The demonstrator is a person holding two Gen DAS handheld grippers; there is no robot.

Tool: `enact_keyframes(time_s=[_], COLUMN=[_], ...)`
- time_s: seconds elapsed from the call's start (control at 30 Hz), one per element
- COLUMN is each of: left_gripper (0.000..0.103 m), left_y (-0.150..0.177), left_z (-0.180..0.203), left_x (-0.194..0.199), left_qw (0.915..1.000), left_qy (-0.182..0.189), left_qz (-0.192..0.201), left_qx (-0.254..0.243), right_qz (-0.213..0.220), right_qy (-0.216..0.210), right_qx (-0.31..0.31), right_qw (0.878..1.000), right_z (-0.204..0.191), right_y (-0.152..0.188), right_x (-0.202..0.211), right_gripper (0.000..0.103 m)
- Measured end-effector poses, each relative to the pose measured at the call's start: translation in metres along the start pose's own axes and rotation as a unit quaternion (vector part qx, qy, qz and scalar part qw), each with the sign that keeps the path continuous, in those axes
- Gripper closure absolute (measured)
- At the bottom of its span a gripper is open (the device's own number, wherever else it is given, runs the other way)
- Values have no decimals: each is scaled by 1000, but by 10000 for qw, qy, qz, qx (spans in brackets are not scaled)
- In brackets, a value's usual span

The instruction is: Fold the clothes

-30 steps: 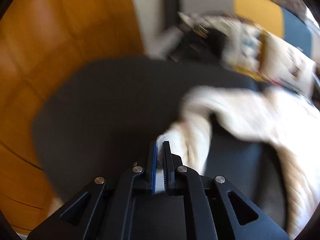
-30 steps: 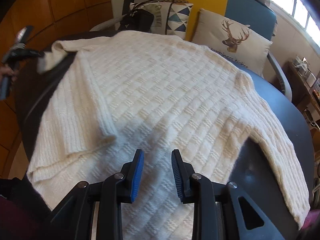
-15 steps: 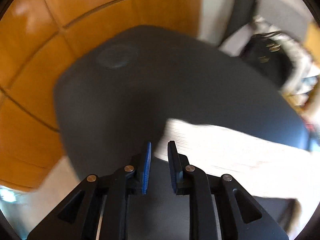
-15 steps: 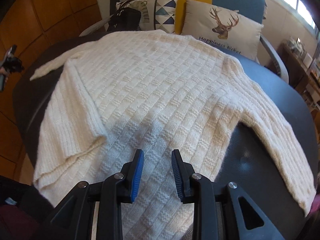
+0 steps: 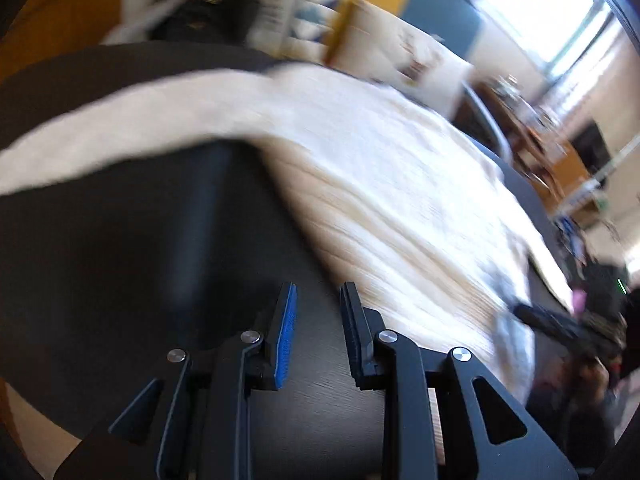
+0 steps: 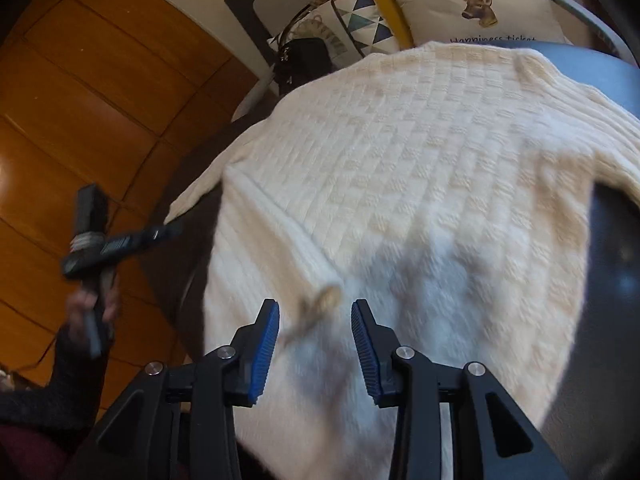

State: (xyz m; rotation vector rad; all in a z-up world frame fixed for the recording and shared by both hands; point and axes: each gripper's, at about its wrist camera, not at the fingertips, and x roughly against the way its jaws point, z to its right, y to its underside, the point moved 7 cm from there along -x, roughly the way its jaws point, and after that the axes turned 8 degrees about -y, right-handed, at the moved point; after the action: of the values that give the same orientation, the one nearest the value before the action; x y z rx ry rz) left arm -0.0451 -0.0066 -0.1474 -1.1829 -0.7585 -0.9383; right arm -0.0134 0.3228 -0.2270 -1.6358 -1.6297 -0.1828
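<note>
Sweater (image 6: pixel 400 184) work here is at the spreading-out stage, as I judge it: the cream knitted garment lies flat across the dark round table (image 5: pixel 120 240), body toward the middle, one sleeve (image 5: pixel 120 120) stretched out to the far left in the left wrist view and the other trailing off to the right in the right wrist view.

The left gripper (image 5: pixel 316 320) hangs over bare table just left of the sweater's side edge; its jaws are opening and nothing lies between them. The right gripper (image 6: pixel 314 328) is over the near hem, jaws also opening. A small blurred tag or loose bit of knit shows between them, but the pads do not press on it, so I read that claw as released too. The person's left hand (image 6: pixel 90 308) shows at the left of the right wrist view, gripping its tool.

To do the next fold well, I would take the left side edge and the sleeve together, pinch only the top layer near the shoulder and near the hem, and carry both points across level so the ribbing does not bunch. Thick knit slips and stretches, so a deep bite with the pads is safer than a tip grip. The left view is badly blurred, so the exact edge is hard to place.

Writing: the deer cushion (image 6: pixel 472 4) on the far chair reads "Happiness ticket", partly cut by the sweater. No label on the garment can be read.
</note>
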Motion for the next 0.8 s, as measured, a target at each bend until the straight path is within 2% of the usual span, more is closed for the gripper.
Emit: enact_keyframes(time_s=[0.03,0.1,0.17,0.3,0.4,0.53,0.57,0.63,0.67,0.73,0.8], left_gripper=[78,78,78,78,78,60,56,55,55,55,55], left_y=[-8,-1,14,13,6,-5,-5,-2,1,10,18], left_z=[14,25,23,-17,-56,-106,-116,-128,-132,-133,-121], left_x=[-12,-5,13,69,116,168,176,168,162,143,104], left_qw=[9999,9994,9993,9984,9937,9820,9788,9780,9787,9832,9909], left_qy=[149,339,386,183,-63,-309,-391,-490,-510,-643,-789], left_qz=[-53,-84,-25,473,957,1531,1644,1578,1487,1246,738], left_qx=[-23,-15,-9,259,585,1064,1154,1274,1318,1170,804], right_qz=[-84,-286,-409,-237,-116,-547,-736,-1339,-1519,-1582,-1290], right_qy=[-48,67,70,-468,-1199,-1955,-2094,-2361,-2294,-2108,-1748], right_qx=[-49,-27,238,895,1178,1461,1442,1330,1348,1450,1356], right_qw=[9999,9996,9989,9946,9857,9682,9643,9532,9519,9537,9667], right_z=[-1,-1,-14,-86,-150,-227,-241,-258,-261,-251,-225], right_y=[-4,-8,-7,-10,-23,-21,-17,4,14,26,19], right_x=[-12,-32,-41,-36,-44,-105,-126,-165,-177,-174,-152], right_gripper=[65,63,90,91,91,91,84,76,75,73,73])
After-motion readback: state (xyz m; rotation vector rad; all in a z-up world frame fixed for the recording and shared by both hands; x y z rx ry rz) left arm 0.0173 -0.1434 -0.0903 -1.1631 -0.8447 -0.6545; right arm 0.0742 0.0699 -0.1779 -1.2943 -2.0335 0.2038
